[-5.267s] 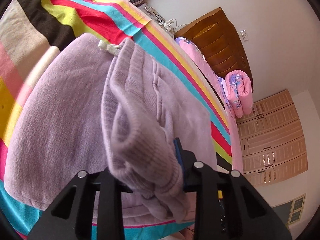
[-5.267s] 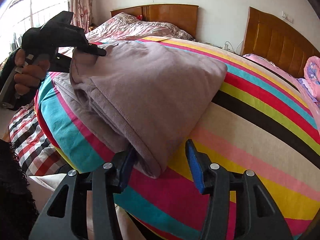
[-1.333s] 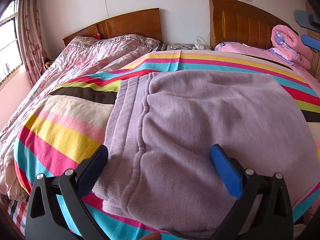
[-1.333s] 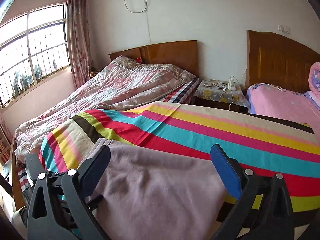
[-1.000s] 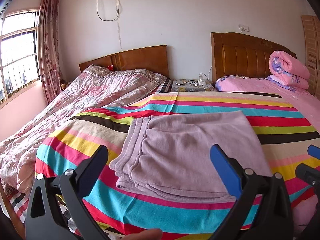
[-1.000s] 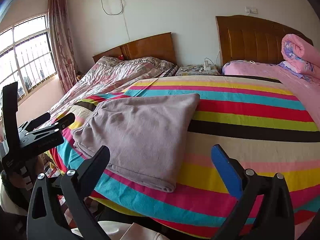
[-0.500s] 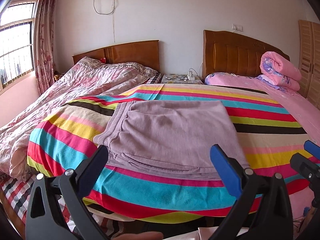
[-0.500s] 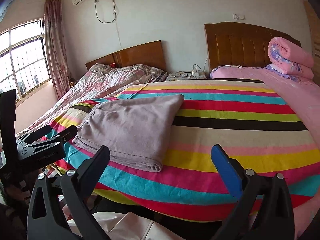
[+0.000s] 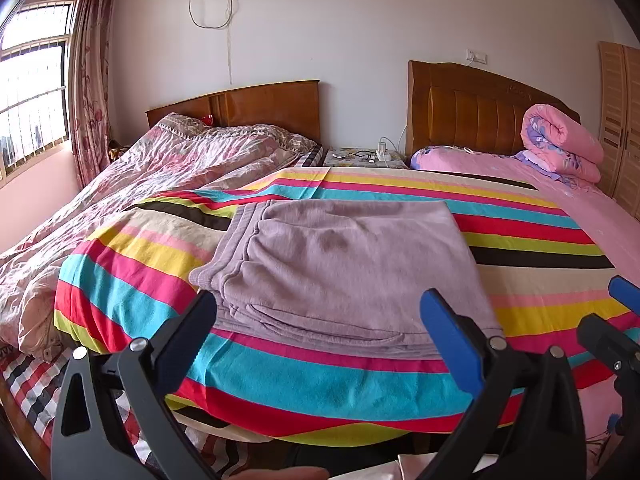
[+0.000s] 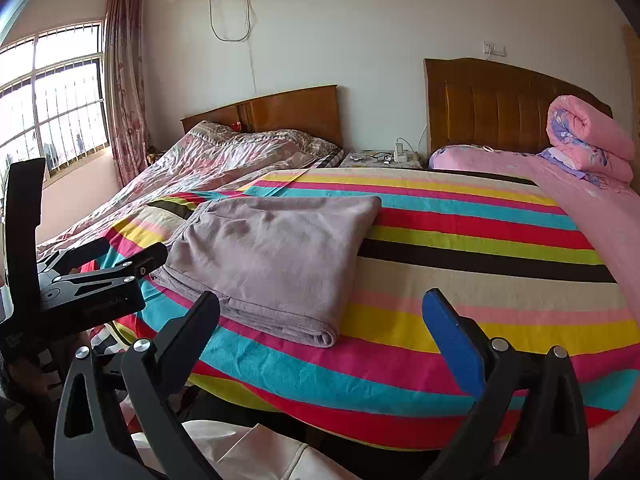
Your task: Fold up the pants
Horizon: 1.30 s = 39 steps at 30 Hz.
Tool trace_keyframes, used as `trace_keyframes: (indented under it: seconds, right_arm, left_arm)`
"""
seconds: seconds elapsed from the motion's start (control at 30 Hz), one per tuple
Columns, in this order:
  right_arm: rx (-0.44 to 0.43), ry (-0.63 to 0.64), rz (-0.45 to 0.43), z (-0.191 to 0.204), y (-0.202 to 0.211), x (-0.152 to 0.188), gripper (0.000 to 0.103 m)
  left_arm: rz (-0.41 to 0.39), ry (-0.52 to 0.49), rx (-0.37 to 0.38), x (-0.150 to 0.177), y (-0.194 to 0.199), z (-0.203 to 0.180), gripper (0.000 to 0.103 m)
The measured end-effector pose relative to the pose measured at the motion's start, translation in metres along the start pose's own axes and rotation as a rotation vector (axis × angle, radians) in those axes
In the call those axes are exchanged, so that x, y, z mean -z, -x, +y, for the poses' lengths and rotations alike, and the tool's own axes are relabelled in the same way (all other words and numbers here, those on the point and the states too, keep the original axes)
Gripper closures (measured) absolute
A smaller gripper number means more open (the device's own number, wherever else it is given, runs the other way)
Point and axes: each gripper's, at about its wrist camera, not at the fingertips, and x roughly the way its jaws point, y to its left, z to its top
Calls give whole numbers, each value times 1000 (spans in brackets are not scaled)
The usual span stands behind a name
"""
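Note:
The lilac pants lie folded in a flat rectangle on the striped bedspread, near the foot of the bed, waistband to the left. In the right wrist view the folded pants sit left of centre. My left gripper is open and empty, held back from the bed's foot edge in front of the pants. My right gripper is also open and empty, off the foot edge and to the right of the pants. The left gripper shows from the side at the left of the right wrist view.
A second bed with a crumpled pink floral quilt stands to the left. A nightstand with cables sits between the wooden headboards. A rolled pink duvet rests at the head of the right bed. A window and wardrobe flank the room.
Both grippers let go of the pants, opened and drew back from the bed. The pants now lie folded flat; over the last second both views pulled further away.

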Motion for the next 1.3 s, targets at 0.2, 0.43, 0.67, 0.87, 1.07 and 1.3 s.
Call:
trace_keyframes:
  seconds: [0.2, 0.43, 0.67, 0.87, 1.07, 1.3]
  right_arm:
    - [-2, 3, 5, 2, -3, 1, 5]
    - [-2, 1, 5, 2, -2, 1, 5]
    - [-3, 1, 9, 2, -3, 2, 5]
    - [-7, 2, 19, 5, -7, 5, 5]
    - [-9, 0, 23, 5, -7, 6, 5]
    - [-9, -2, 26, 5, -7, 7, 5]
  left_arm:
    - [3, -2, 0, 0, -1, 0, 1]
    - [3, -3, 0, 0, -1, 0, 1]
    - [4, -2, 0, 0, -1, 0, 1]
    - [4, -3, -1, 0, -1, 0, 1]
    - [4, -4, 0, 0, -1, 0, 1]
    - [6, -4, -1, 1, -2, 0, 1]
